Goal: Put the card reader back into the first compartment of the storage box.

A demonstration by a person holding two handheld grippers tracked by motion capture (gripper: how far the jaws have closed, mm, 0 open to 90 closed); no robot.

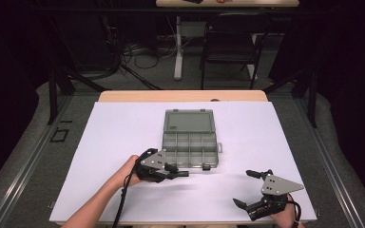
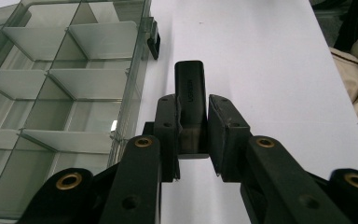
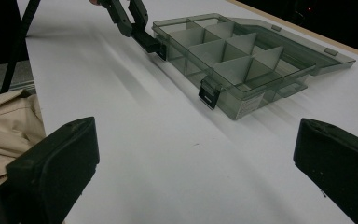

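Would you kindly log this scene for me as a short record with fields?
Held item: small black adapter, clamped in the left gripper
Left gripper position: beside the front edge of the organizer box
Organizer box: clear grey, lid open, compartments empty
Right gripper: jaws wide open, empty, apart from the box
Surface: white table

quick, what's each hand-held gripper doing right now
Left hand-held gripper: closed on a small black block, beside the open compartment box.
Right hand-held gripper: open, holding nothing, over the white table.
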